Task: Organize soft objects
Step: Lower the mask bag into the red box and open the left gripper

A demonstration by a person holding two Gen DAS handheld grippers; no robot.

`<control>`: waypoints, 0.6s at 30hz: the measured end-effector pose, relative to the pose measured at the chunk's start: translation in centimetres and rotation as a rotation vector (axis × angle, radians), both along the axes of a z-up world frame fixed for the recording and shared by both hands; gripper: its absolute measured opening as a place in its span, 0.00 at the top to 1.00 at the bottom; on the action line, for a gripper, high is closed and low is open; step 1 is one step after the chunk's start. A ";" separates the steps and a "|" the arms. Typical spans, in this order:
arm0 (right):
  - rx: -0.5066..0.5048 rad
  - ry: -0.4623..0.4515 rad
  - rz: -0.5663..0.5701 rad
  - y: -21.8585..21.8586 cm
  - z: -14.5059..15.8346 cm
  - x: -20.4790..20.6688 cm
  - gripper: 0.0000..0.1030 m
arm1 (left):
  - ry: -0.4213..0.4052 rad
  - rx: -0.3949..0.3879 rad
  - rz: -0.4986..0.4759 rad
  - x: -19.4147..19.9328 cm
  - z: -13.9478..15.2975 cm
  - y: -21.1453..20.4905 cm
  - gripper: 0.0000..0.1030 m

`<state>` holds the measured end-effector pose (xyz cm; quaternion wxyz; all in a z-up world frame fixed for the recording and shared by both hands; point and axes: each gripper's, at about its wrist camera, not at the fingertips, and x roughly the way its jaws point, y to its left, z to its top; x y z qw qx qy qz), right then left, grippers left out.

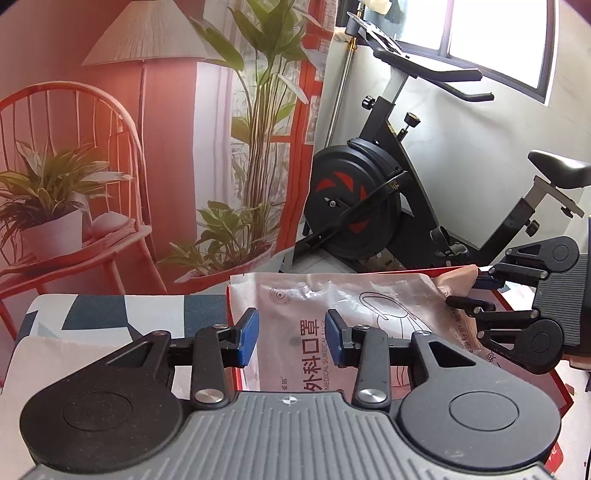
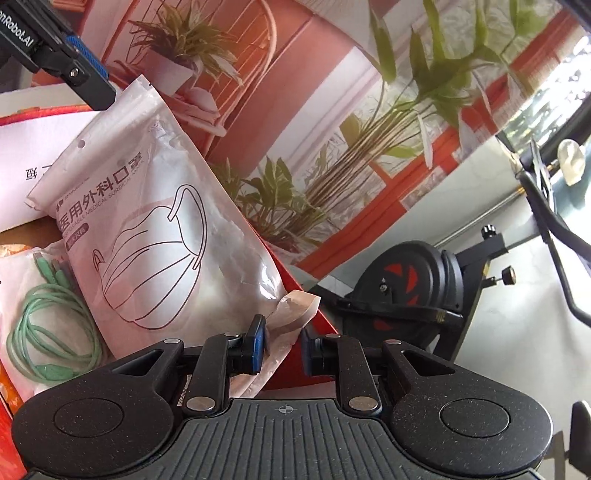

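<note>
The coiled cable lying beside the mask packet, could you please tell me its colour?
The coiled cable is mint green, seen best in the right wrist view.

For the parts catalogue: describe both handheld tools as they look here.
Both match: the left tool and right tool have black linkage arms with silver rivets, blue rubber finger pads, round black side discs and a ribbed grey body bearing a small crosshair mark.

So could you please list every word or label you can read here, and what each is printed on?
"医用外科口罩": mask pouch.
"MEDICAL SURGICAL", rest cut off or covered: same mask pouch.
"nRobot.AI", start cut off: left hand-held gripper.
White sheet: characters partly hidden, unreadable.
Pouch's small tag: too small.
</note>
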<state>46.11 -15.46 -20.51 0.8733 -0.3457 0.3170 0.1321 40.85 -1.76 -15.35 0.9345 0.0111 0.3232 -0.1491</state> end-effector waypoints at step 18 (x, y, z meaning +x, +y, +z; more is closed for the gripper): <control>0.250 -0.041 -0.187 -2.9 4.1 -3.9 0.24 | -0.014 0.062 -0.024 -4.0 1.1 -0.3 0.46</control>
